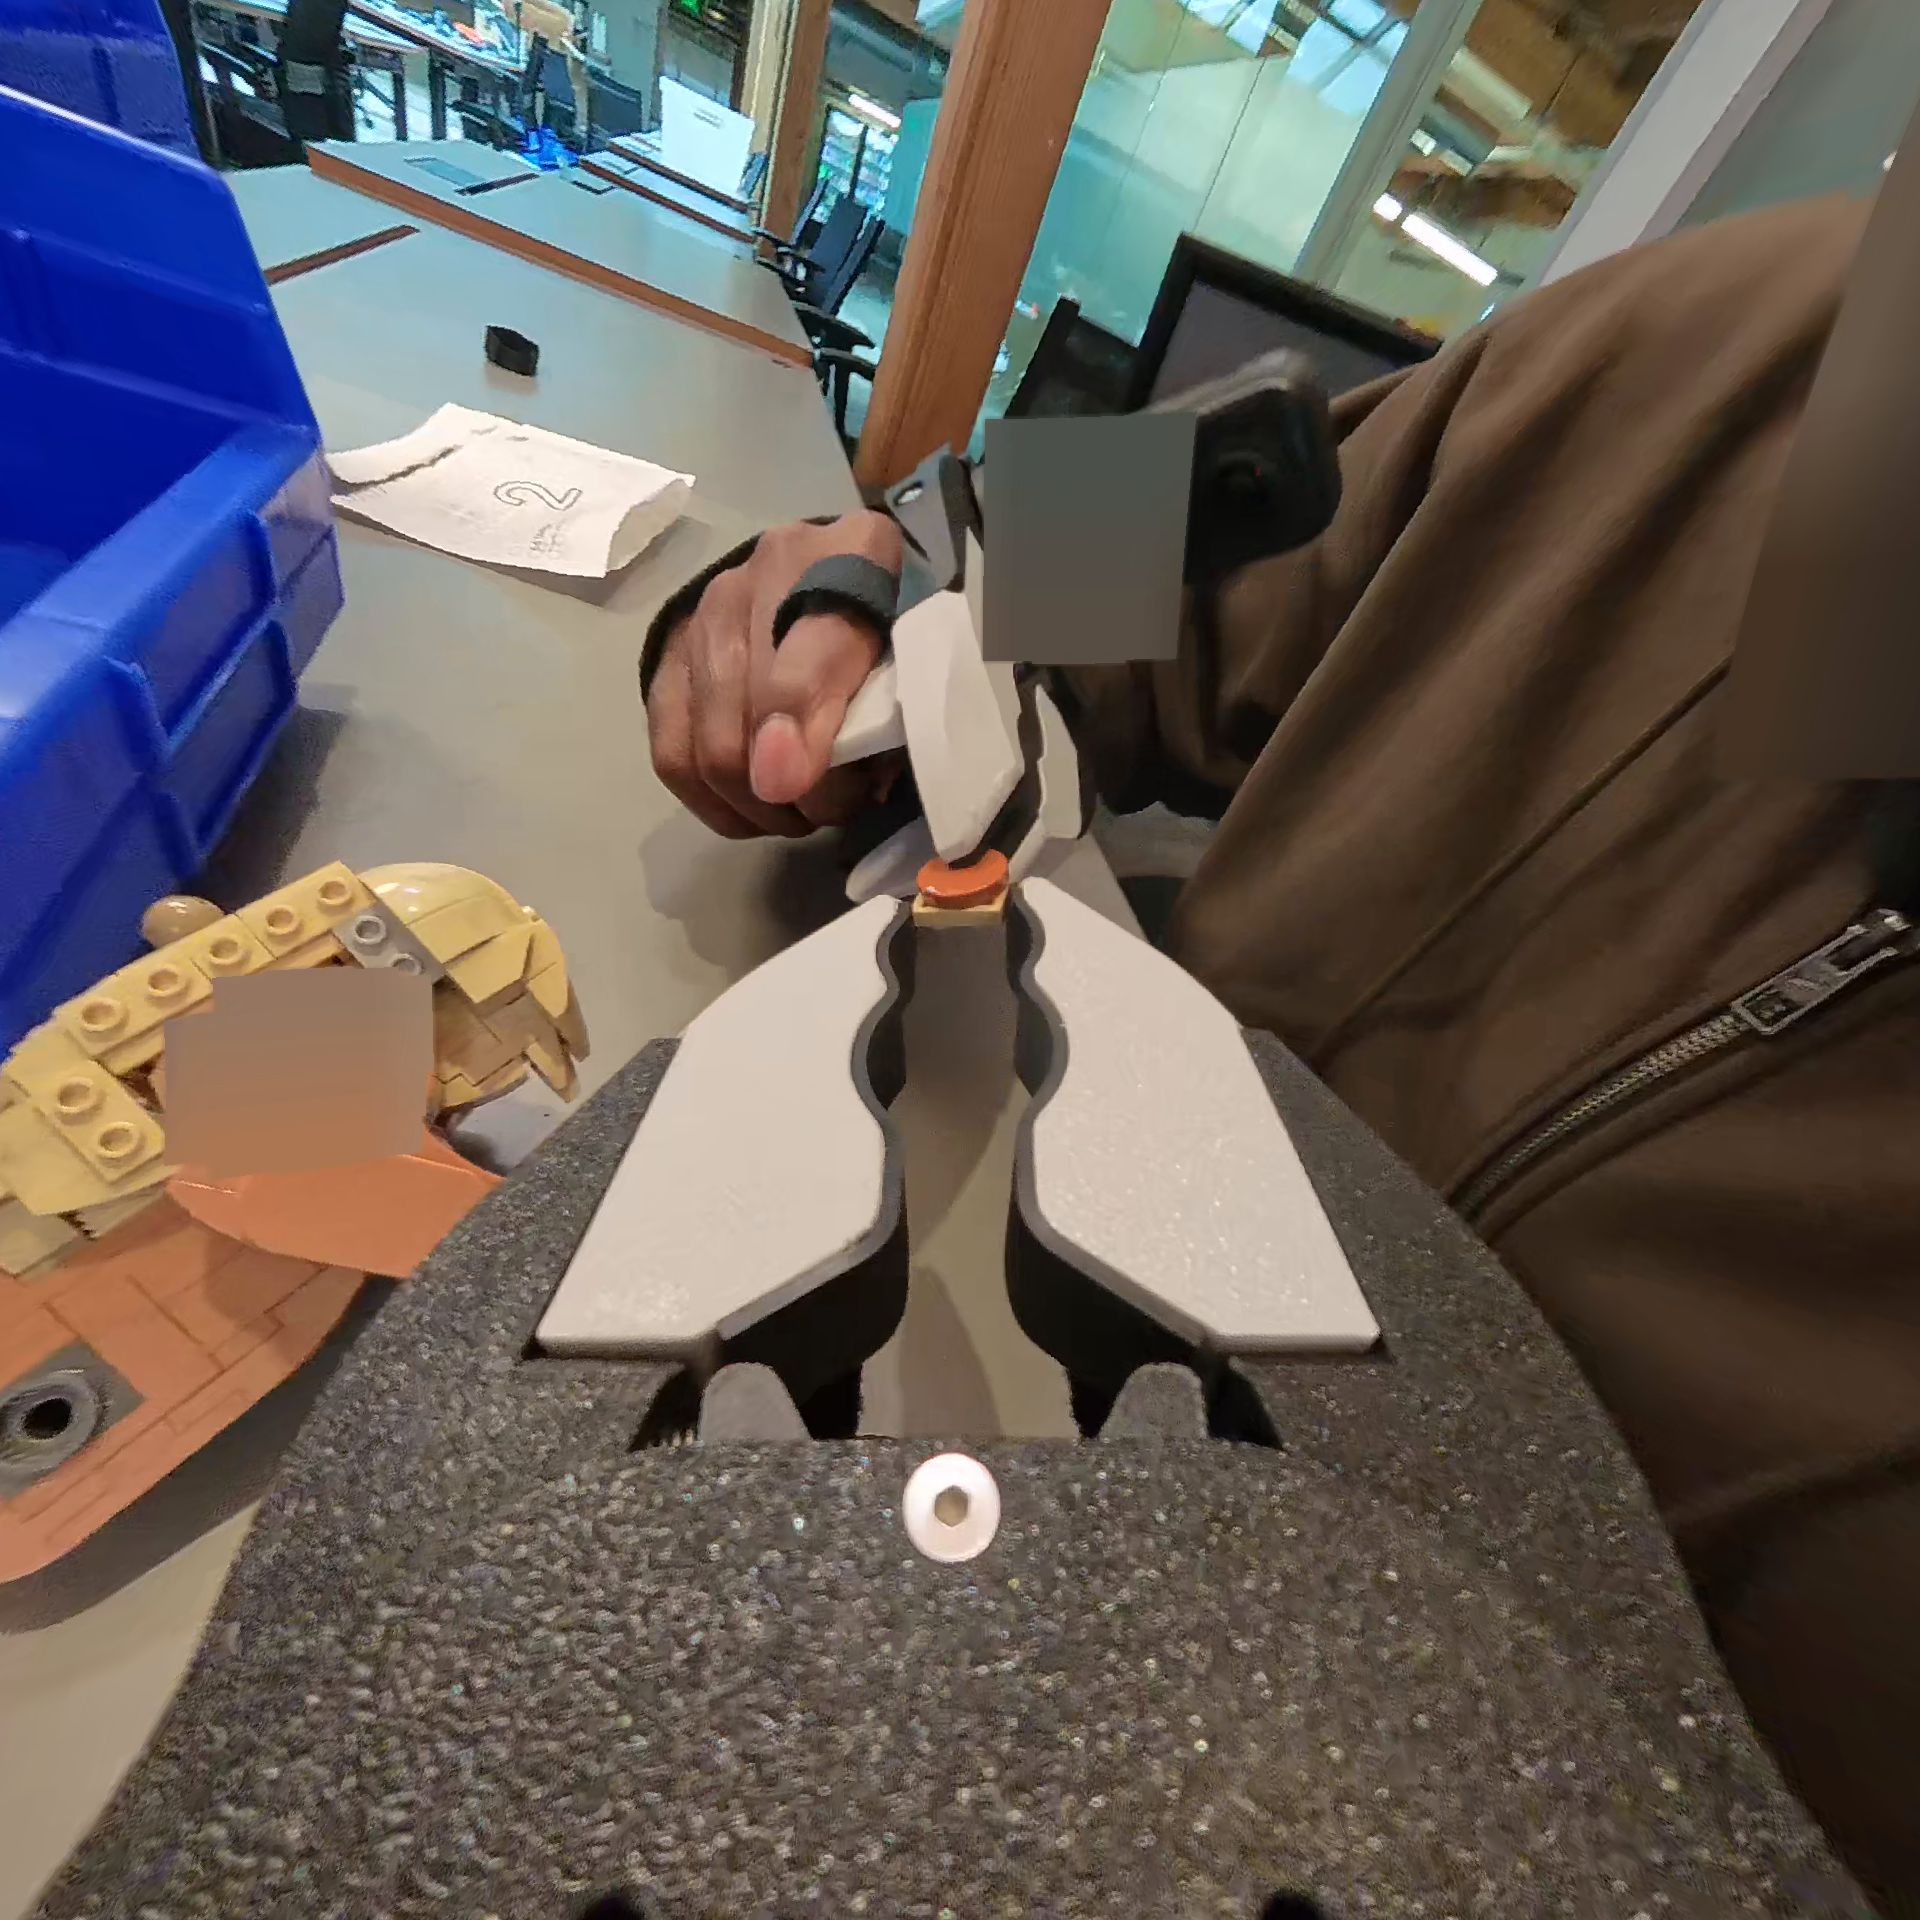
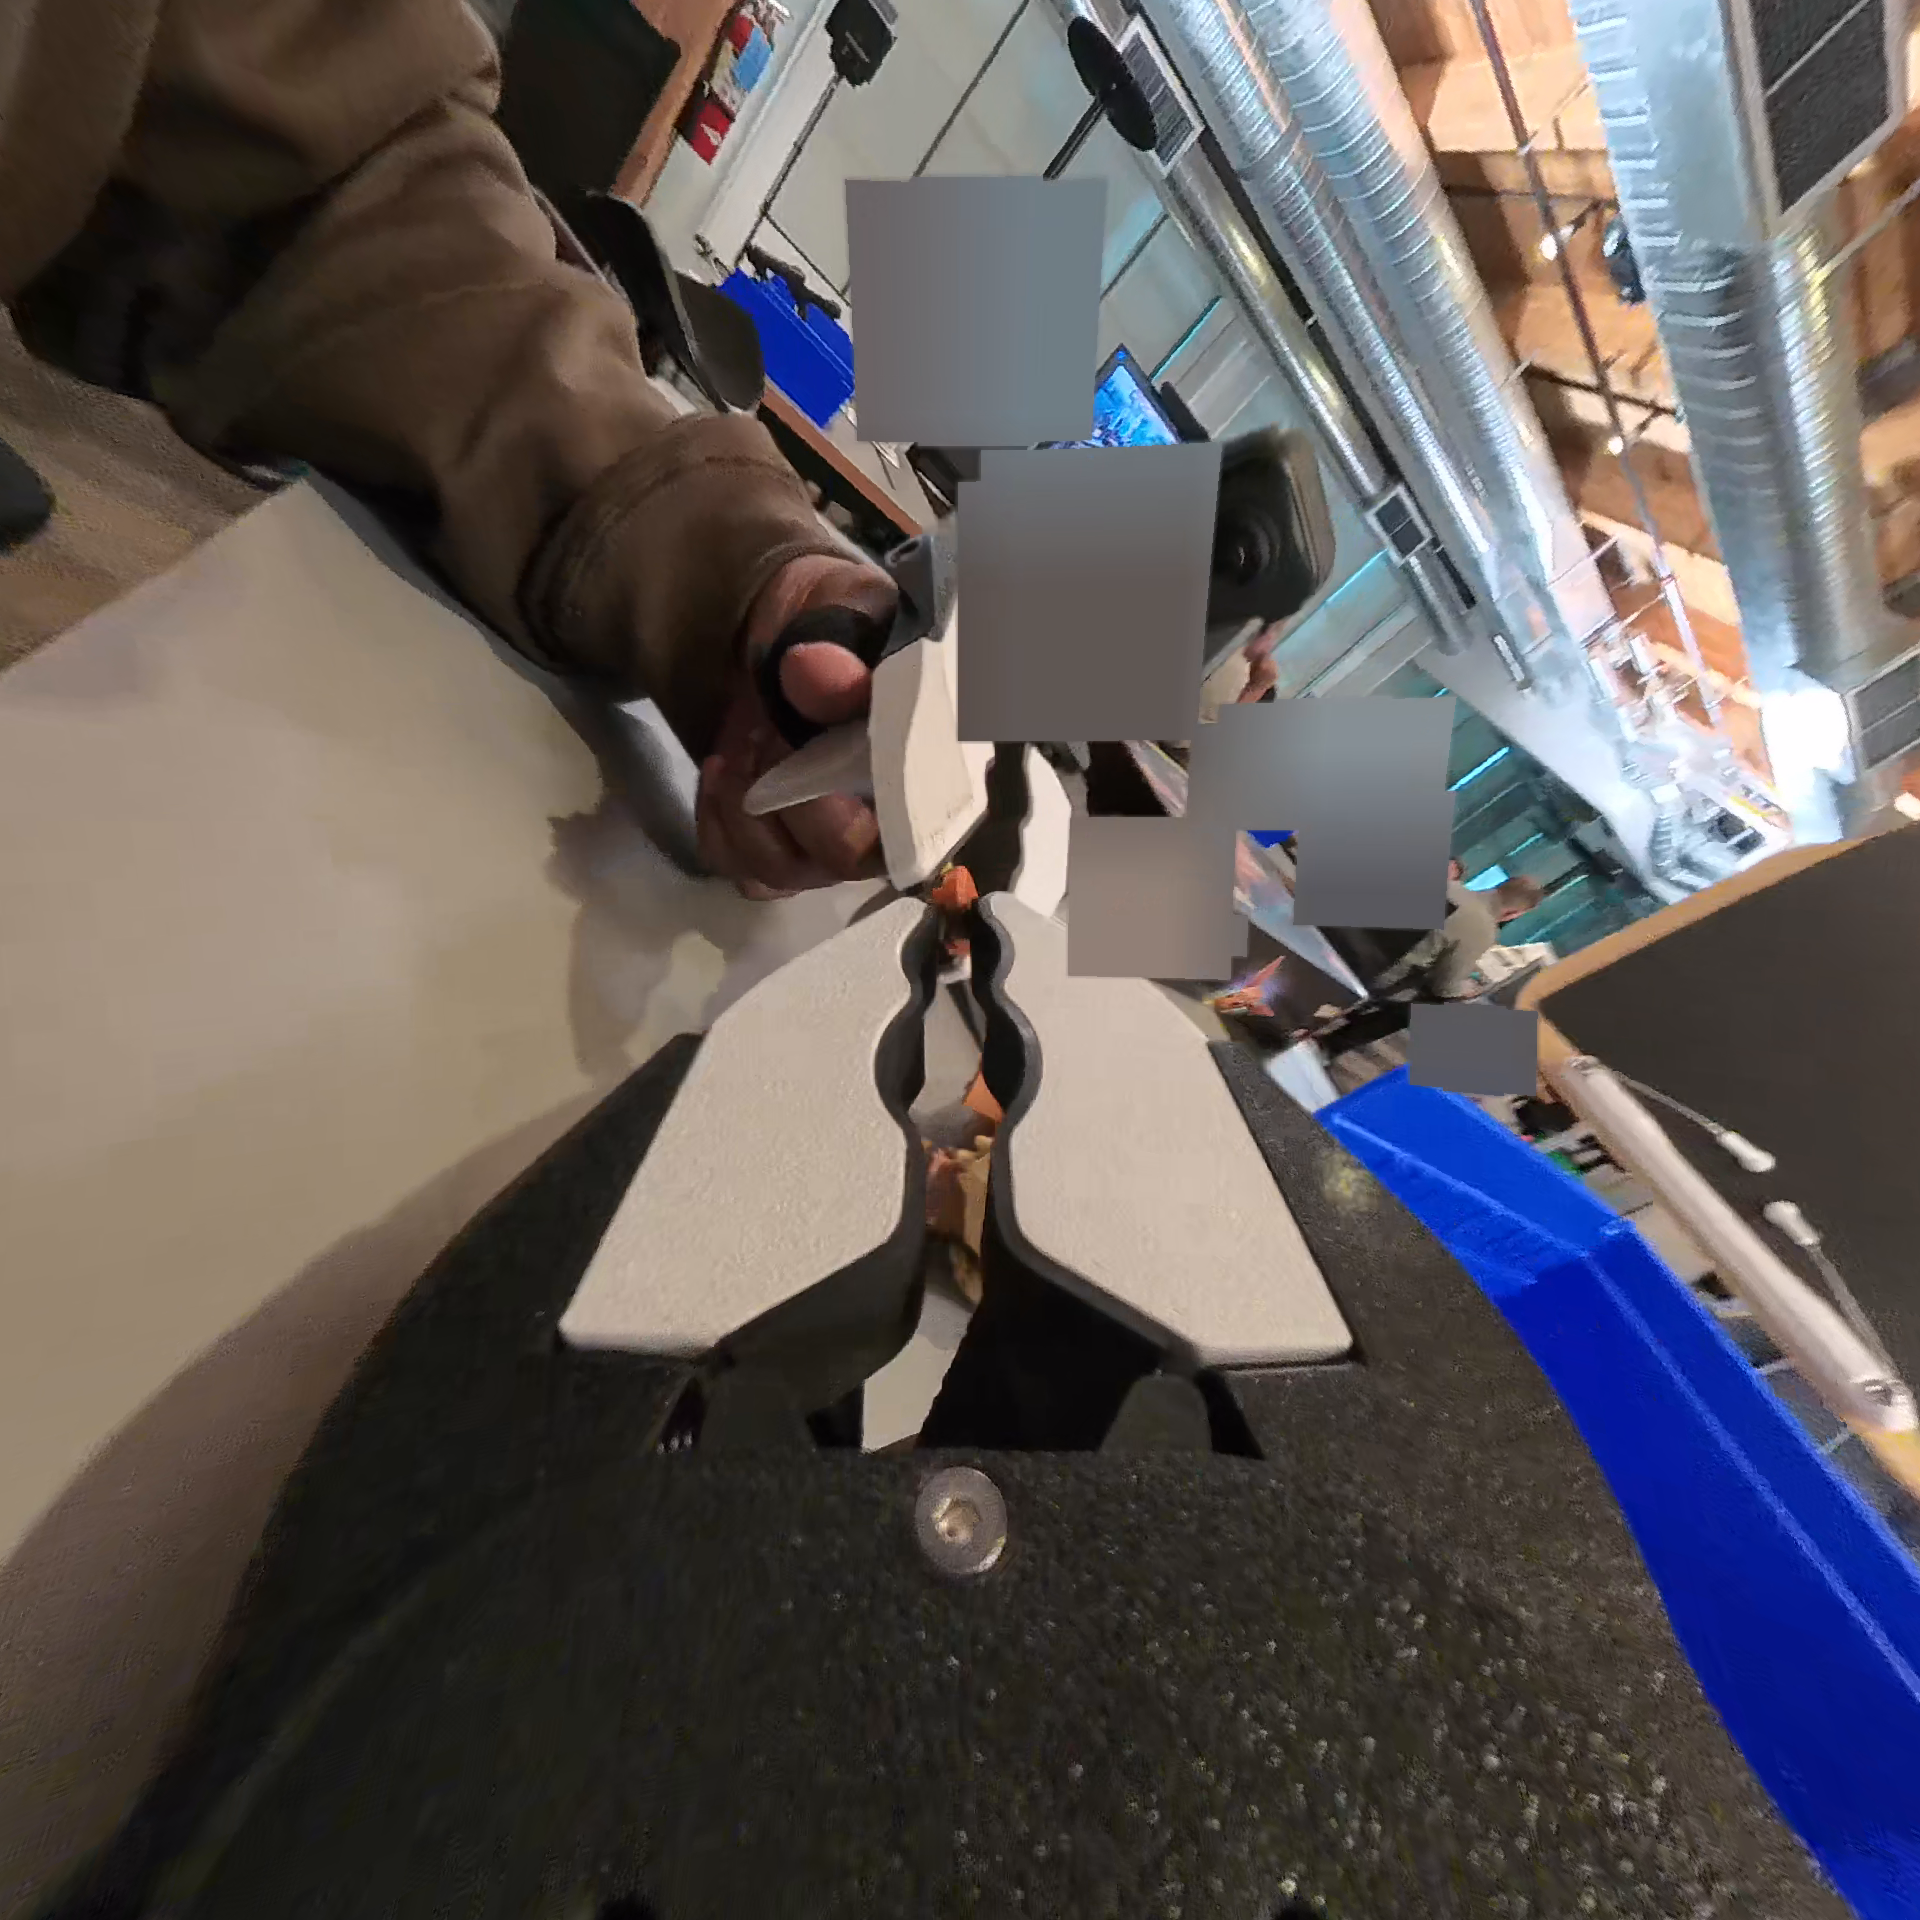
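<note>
In the left wrist view my left gripper is shut on a small tan square plate, held between its fingertips above the grey table. An orange round tile sits on top of the plate. My right gripper comes down from above, held by a hand, and is shut on the tile's edge. In the right wrist view my right gripper pinches the orange tile, and the left gripper's white fingers stand just beyond it.
A blue bin stands at the left, with a tan brick model on an orange base before it. A paper towel and a small black object lie farther back. A brown jacket fills the right. Left and right tips are no more than a few centimetres apart.
</note>
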`<state>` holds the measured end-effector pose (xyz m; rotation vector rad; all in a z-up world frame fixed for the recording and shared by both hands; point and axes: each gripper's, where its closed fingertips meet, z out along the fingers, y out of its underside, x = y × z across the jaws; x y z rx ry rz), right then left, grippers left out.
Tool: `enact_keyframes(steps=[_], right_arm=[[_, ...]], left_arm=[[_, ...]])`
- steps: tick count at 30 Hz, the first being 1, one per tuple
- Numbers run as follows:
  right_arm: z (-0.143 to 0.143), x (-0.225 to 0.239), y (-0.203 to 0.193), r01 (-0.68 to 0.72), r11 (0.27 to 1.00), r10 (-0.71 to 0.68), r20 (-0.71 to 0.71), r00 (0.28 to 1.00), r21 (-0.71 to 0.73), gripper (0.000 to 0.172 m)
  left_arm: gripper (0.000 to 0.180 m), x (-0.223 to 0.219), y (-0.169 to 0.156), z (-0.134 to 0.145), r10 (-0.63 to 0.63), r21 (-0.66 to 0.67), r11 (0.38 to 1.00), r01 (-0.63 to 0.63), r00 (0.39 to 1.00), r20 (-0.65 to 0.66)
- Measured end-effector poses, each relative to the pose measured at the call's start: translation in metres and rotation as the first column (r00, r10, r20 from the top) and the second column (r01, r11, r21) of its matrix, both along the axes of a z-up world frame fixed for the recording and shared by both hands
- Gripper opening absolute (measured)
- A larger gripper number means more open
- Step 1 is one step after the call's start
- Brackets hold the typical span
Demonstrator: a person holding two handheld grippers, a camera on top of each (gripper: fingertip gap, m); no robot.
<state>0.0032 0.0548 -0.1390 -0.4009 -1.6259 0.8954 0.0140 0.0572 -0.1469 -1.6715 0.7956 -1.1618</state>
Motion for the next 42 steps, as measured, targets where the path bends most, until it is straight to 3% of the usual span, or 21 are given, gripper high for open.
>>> enact_keyframes(steps=[20, 24, 26, 29, 32, 34, 36, 39, 42], right_arm=[[-0.004, -0.005, 0.006, -0.047, 0.934, 0.107, 0.152, 0.983, -0.355, 0.006], [0.010, -0.005, 0.024, -0.030, 0.835, 0.124, 0.135, 0.983, -0.549, 0.005], [0.014, -0.005, 0.037, -0.010, 0.801, 0.105, 0.124, 0.987, -0.599, 0.005], [0.013, -0.006, 0.050, 0.047, 0.835, 0.024, 0.122, 0.992, -0.548, 0.005], [0.027, -0.012, 0.081, 0.183, 0.867, -0.172, 0.066, 0.983, -0.464, 0.005], [0.041, -0.017, 0.129, 0.393, 0.813, -0.418, 0.040, 0.908, -0.430, 0.006], [0.043, -0.019, 0.178, 0.582, 0.702, -0.603, 0.092, 0.792, -0.411, 0.014], [0.030, -0.014, 0.208, 0.653, 0.612, -0.652, 0.184, 0.736, -0.446, 0.027], [0.021, -0.009, 0.202, 0.640, 0.633, -0.628, 0.195, 0.753, -0.435, 0.030]], left_arm=[[0.016, -0.007, 0.005, -0.006, 0.083, 0.131, 0.990, -0.059, 0.980, -0.183], [0.017, -0.006, 0.006, -0.030, 0.104, 0.202, 0.979, -0.029, 0.922, -0.374], [0.017, 0.000, 0.004, -0.032, 0.090, 0.190, 0.982, -0.020, 0.925, -0.368], [0.017, -0.004, 0.008, -0.032, 0.120, 0.195, 0.979, -0.049, 0.921, -0.371], [0.017, -0.007, 0.011, -0.027, 0.142, 0.202, 0.977, -0.073, 0.924, -0.355], [0.017, -0.005, 0.011, -0.027, 0.143, 0.207, 0.976, -0.071, 0.923, -0.358], [0.017, -0.003, 0.010, -0.030, 0.141, 0.209, 0.976, -0.066, 0.919, -0.367], [0.017, -0.003, 0.011, -0.030, 0.152, 0.214, 0.974, -0.075, 0.917, -0.370], [0.017, -0.009, 0.016, -0.024, 0.186, 0.217, 0.969, -0.116, 0.923, -0.336]])
